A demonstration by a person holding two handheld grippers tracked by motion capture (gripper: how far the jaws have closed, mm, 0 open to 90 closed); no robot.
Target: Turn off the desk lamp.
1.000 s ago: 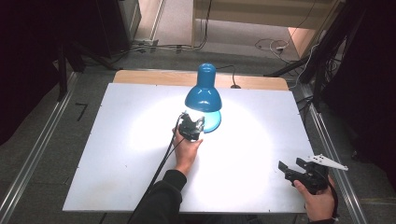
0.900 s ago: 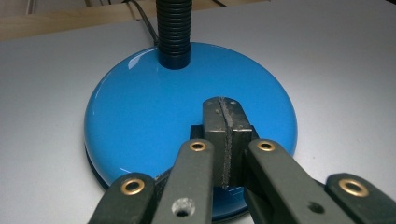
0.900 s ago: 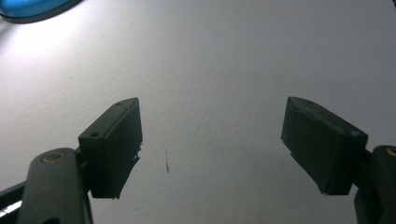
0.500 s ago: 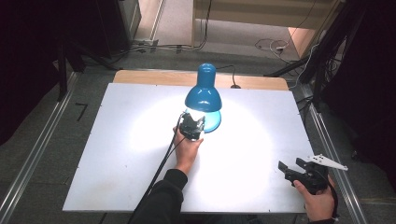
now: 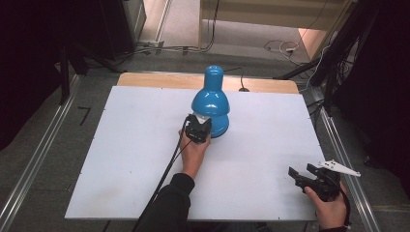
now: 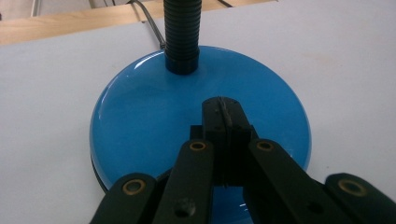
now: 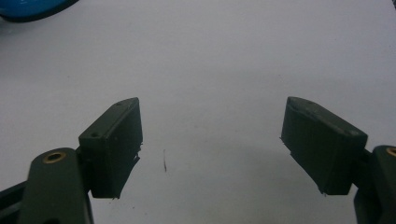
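Item: blue desk lamp (image 5: 212, 104) — stands upright toward the far middle of the white table (image 5: 121, 159), round base (image 6: 154, 121) flat on the surface, black ribbed neck (image 6: 182, 32) rising from the far part of the base, shade bent over toward the person's side. Its cord leaves at the back, toward the wooden strip (image 5: 145, 79).

Left gripper (image 6: 225, 121): jaws pressed together with nothing between them, tips lying over the near part of the lamp's base; whether they bear down on it cannot be told. From the tips, the neck lies straight ahead and farther off, along the gripper's own line.

Right gripper (image 7: 210, 144): jaws spread wide, empty, over bare table at the near right corner, well apart from the lamp; a sliver of the blue base lies ahead and to its left.

Note — the left hand (image 5: 193, 152) is by far the nearer, so any press or push on the base would likely fall to it.
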